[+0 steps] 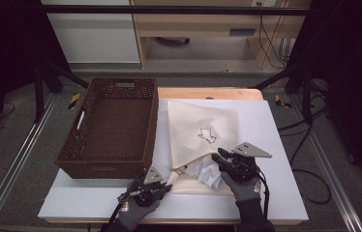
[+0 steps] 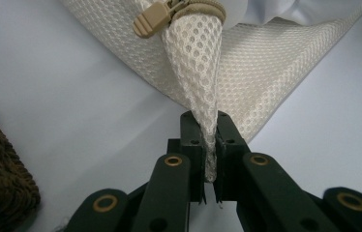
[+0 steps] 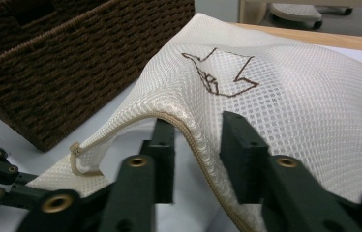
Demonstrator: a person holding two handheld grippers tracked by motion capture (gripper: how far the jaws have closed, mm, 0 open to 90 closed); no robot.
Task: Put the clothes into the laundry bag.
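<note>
Left gripper view shows your left tongs (image 2: 210, 145) clenched on a corner of the cream mesh laundry bag (image 2: 247, 82) beside its zipper pull (image 2: 151, 20), while your right tongs (image 3: 198, 145) stand released astride the bag's zippered edge, wicker basket (image 3: 72, 63) at ten o'clock.

The mesh bag (image 1: 198, 130) lies on the table (image 1: 276, 145), right of the basket (image 1: 111, 125)

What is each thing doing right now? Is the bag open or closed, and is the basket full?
Cream mesh zip bag: lying flat on the table, mouth unzipped, white cloth inside.
White crumpled cloth: poking out of the mouth.
Brown woven basket: upright, empty.
Left gripper: shut on the bag's corner.
Right gripper: open, jaws either side of the zip edge.
</note>
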